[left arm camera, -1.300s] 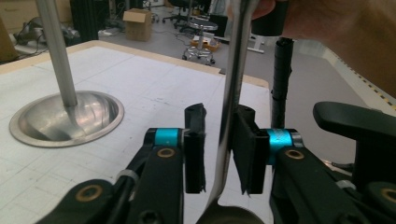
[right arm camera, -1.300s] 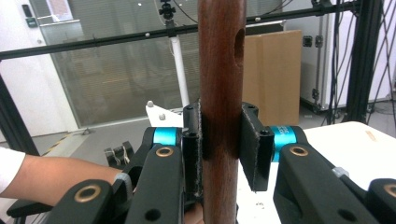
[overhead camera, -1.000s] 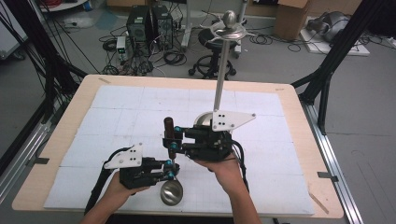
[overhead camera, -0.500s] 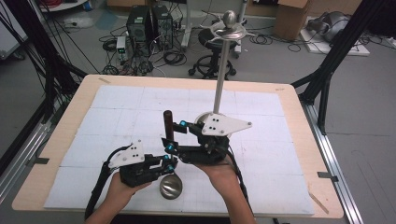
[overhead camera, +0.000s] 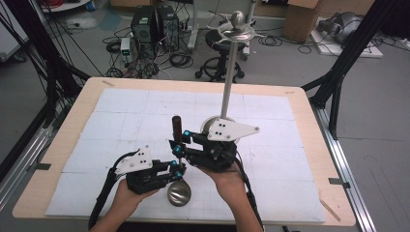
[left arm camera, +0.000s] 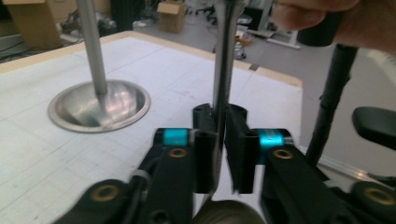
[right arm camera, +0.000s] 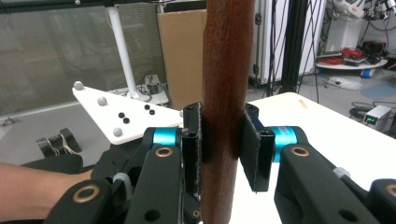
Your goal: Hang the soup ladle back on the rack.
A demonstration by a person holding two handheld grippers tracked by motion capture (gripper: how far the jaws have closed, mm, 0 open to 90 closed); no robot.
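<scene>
Table [overhead camera: 300,145] with a white gridded mat; a person's forearms enter from the near edge, one gripper in each hand.

Left gripper [overhead camera: 177,170] — low, near the front edge. Its jaws are closed on a thin metal shaft [left arm camera: 224,70], which in the left gripper view rises steeply between the pads. Just below the jaws sits a rounded steel bowl [overhead camera: 179,193], shiny, close over the mat; contact with the mat cannot be told. Shaft and bowl appear to be one ladle.

Right gripper [overhead camera: 180,140] — held higher, just behind the left one. Its jaws clamp a dark wooden handle [right arm camera: 227,93], upright; both pads press against its sides in the right gripper view. From above the handle [overhead camera: 177,126] stands up over the jaws, its top end free. It lines up above the metal shaft, apparently the same ladle.

Mid-table, behind the right gripper: a stand [overhead camera: 227,96] — steel pole rising from a round dished base [left arm camera: 99,105], with a ball and a ring at the top. The base rests on the mat, apart from both grippers.
</scene>
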